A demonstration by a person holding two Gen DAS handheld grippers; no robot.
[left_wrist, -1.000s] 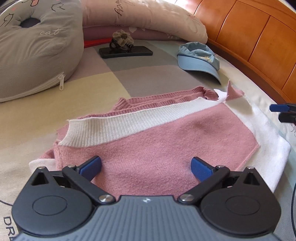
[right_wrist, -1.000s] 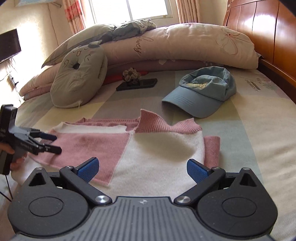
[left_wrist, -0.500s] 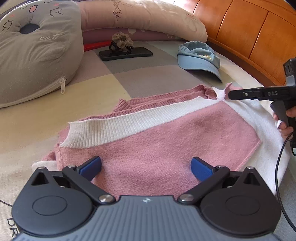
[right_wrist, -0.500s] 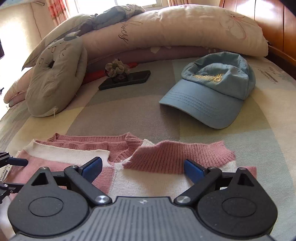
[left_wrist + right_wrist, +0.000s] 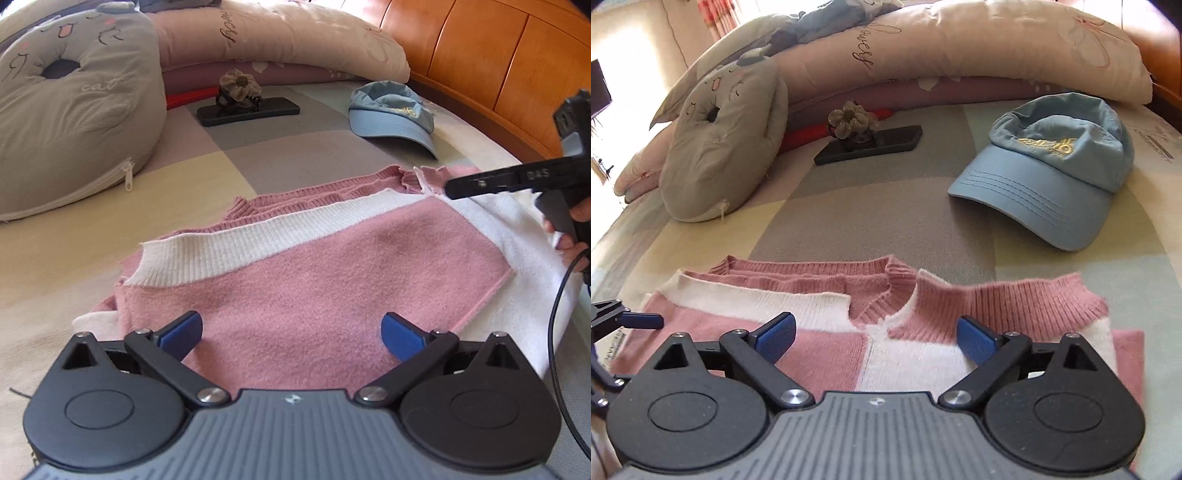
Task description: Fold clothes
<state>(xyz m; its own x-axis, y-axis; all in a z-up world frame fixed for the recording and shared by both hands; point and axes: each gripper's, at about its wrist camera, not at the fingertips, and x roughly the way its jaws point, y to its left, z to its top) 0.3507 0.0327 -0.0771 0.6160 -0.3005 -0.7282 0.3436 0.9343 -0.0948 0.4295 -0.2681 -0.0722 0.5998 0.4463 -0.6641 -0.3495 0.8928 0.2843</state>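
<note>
A pink and white knitted sweater [image 5: 325,280] lies partly folded on the bed, its ribbed white hem band [image 5: 258,240] turned up across the pink panel. My left gripper [image 5: 291,332] stands open low over the pink part, nothing between its blue pads. In the right wrist view the same sweater [image 5: 827,347] lies just under my right gripper [image 5: 875,334], which is open over the pink neckline [image 5: 882,295]. The right gripper also shows in the left wrist view, its black finger [image 5: 491,181] reaching over the collar with a hand behind it.
A blue cap [image 5: 1052,166] lies on the bed to the right behind the sweater. A black phone [image 5: 871,144] with a flower hair clip [image 5: 849,118] sits further back. A grey cat cushion [image 5: 720,140], long pillows [image 5: 960,48] and a wooden headboard [image 5: 498,62] bound the far side.
My right gripper has moved forward and lower, to just above the sweater's neckline. The left gripper has hardly moved over the pink panel. Both have stayed open.
</note>
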